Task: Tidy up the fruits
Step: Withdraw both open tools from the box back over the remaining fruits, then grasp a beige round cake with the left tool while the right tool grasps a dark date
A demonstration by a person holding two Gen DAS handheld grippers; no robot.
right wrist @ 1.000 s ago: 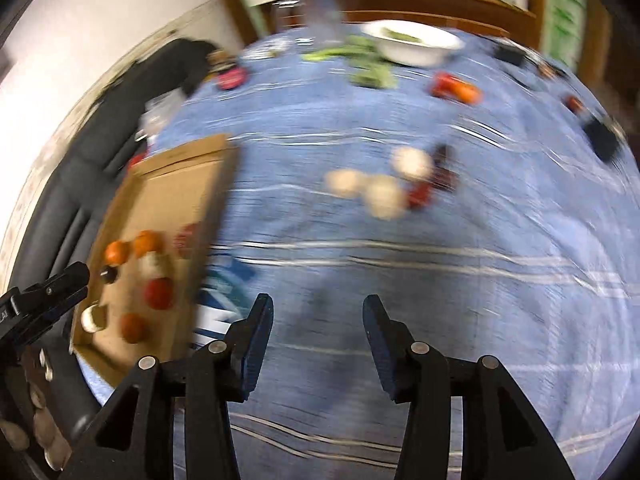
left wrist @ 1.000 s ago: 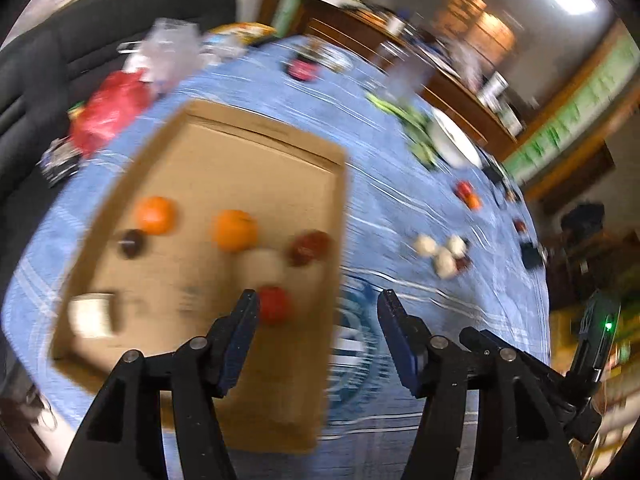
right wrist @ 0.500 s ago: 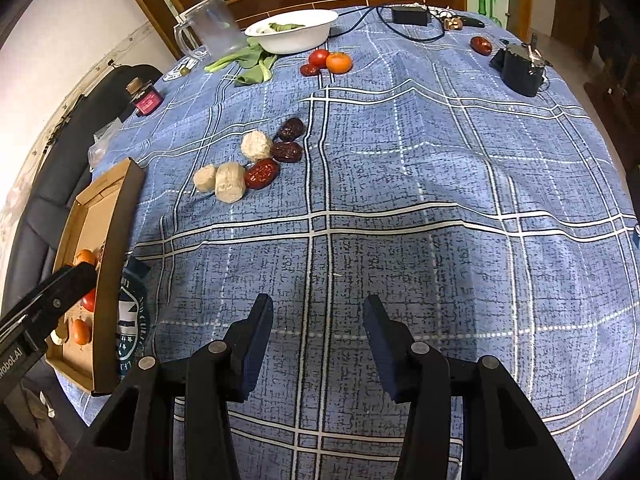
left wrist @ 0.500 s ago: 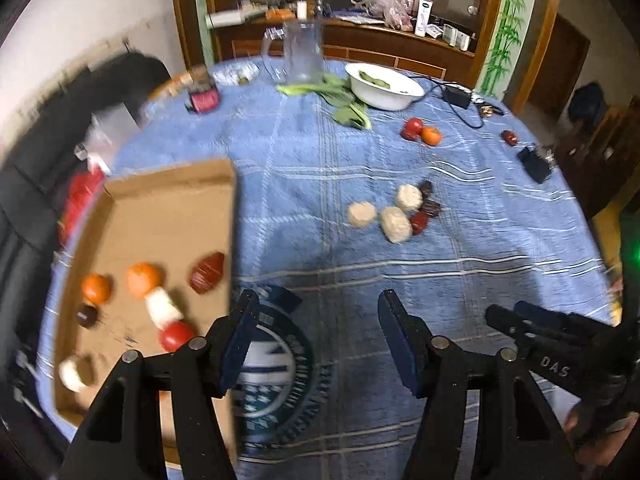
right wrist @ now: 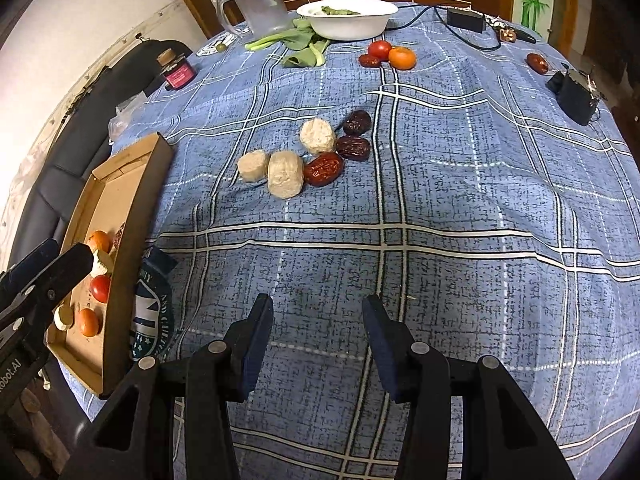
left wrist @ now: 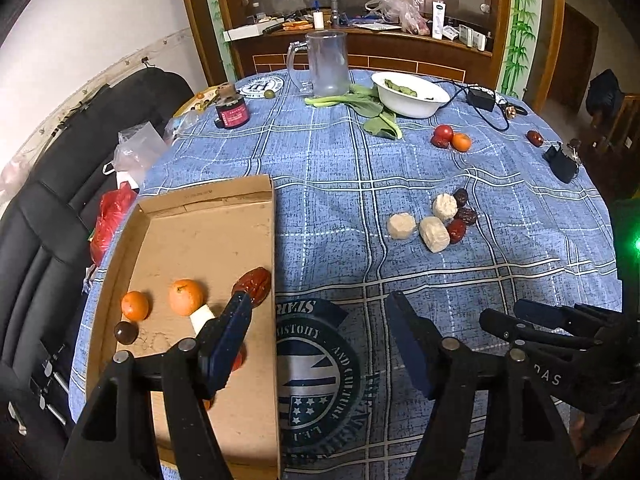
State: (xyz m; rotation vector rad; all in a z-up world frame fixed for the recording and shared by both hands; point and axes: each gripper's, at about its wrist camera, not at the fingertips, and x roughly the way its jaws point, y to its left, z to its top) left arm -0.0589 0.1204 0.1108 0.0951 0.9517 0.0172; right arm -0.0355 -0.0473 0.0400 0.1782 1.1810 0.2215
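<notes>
Both grippers had swung up and away from the cardboard tray (left wrist: 208,196) over the past second, so the far side of the blue plaid tablecloth (right wrist: 440,208) came into view. Left gripper (left wrist: 320,312) hovered over the tray's right wall with jaws wide apart and empty, near a red date (left wrist: 254,282) and two tangerines (left wrist: 185,297) in the tray. Right gripper (right wrist: 316,312) hung equally wide and empty above bare cloth, well short of the loose dates (right wrist: 323,168) and pale cakes (right wrist: 285,174) mid-table.
</notes>
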